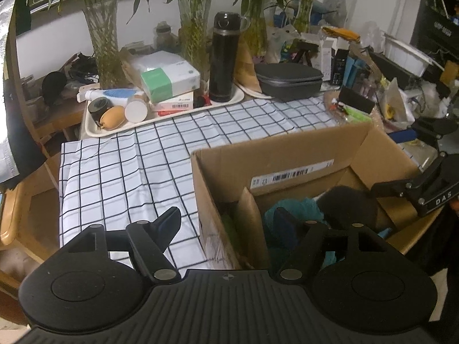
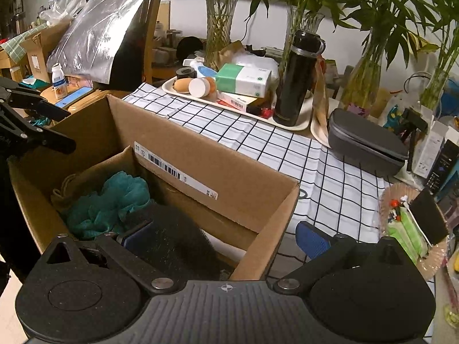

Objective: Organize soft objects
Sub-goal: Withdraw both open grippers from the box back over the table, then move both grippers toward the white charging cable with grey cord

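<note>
Straddling the near wall of the cardboard box point(image 1: 275, 146), my left gripper point(image 1: 229, 220) stands wide and empty; the teal cloth point(image 1: 289, 209) lies just ahead by its right finger, the black fuzzy piece point(image 1: 347, 203) further right, nearer my right gripper point(image 2: 226, 235), also wide and empty.

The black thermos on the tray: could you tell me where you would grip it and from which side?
I would probably take the black thermos around its straight cylindrical body at mid-height, coming in level from the checked-cloth side. It stands upright on the tray, the tissue box crowds one flank and vases stand behind it, so the front looks clearest.
</note>
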The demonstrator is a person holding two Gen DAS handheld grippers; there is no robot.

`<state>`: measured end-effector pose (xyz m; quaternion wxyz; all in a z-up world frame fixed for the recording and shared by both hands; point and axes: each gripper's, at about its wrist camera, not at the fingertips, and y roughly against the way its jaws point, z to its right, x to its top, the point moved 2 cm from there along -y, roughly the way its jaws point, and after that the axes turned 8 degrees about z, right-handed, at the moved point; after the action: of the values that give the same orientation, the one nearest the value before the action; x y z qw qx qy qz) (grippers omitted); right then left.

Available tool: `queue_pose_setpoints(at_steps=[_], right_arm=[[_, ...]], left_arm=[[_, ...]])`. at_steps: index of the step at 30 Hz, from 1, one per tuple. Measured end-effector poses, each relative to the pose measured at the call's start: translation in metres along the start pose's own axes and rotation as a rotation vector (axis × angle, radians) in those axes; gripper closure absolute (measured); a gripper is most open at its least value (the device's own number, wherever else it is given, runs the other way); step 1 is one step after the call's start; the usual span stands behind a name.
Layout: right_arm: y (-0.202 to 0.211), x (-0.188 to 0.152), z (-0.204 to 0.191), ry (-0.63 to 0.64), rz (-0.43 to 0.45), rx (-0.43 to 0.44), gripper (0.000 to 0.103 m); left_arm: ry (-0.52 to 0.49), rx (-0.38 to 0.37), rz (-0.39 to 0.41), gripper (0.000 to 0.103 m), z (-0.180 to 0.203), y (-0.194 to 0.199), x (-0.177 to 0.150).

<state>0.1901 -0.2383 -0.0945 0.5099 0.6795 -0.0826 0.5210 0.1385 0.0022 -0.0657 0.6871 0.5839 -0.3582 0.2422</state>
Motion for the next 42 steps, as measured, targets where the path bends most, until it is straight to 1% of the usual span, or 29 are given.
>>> queue_pose_setpoints(at_steps=[3, 8, 14, 18, 24, 28, 30, 34, 36, 39, 42], right_arm=[[0.0, 0.002, 0.001, -0.006, 0.011, -0.001, 0.0], [0.0, 0.008, 0.005, -0.017, 0.042, -0.009, 0.0], [0.004, 0.018, 0.019, -0.068, 0.112, -0.025, 0.0], [0.007, 0.024, 0.032, -0.104, 0.152, -0.044, 0.0], [0.002, 0.031, 0.052, -0.16, 0.182, -0.065, 0.0], [-0.005, 0.035, 0.064, -0.177, 0.187, -0.073, 0.0], [-0.009, 0.037, 0.07, -0.18, 0.185, -0.085, 0.0], [-0.019, 0.039, 0.083, -0.191, 0.183, -0.103, 0.0], [-0.025, 0.039, 0.088, -0.2, 0.173, -0.111, 0.0], [-0.034, 0.038, 0.093, -0.198, 0.156, -0.114, 0.0], [-0.043, 0.038, 0.096, -0.179, 0.137, -0.118, 0.0]], left_arm=[[0.004, -0.019, 0.023, 0.032, -0.002, -0.001, 0.006], [-0.024, -0.053, 0.073, 0.032, -0.004, -0.002, 0.017], [-0.032, -0.096, 0.108, 0.032, -0.011, -0.007, 0.032], [-0.027, -0.109, 0.129, 0.032, -0.018, -0.011, 0.04], [-0.007, -0.109, 0.151, 0.032, -0.031, -0.023, 0.05], [-0.005, -0.102, 0.164, 0.032, -0.041, -0.033, 0.055], [0.026, -0.105, 0.165, 0.032, -0.049, -0.039, 0.058], [0.099, -0.142, 0.165, 0.032, -0.064, -0.055, 0.061], [0.104, -0.154, 0.167, 0.032, -0.067, -0.063, 0.063], [0.099, -0.151, 0.173, 0.032, -0.07, -0.076, 0.064], [0.124, -0.156, 0.164, 0.032, -0.073, -0.092, 0.063]])
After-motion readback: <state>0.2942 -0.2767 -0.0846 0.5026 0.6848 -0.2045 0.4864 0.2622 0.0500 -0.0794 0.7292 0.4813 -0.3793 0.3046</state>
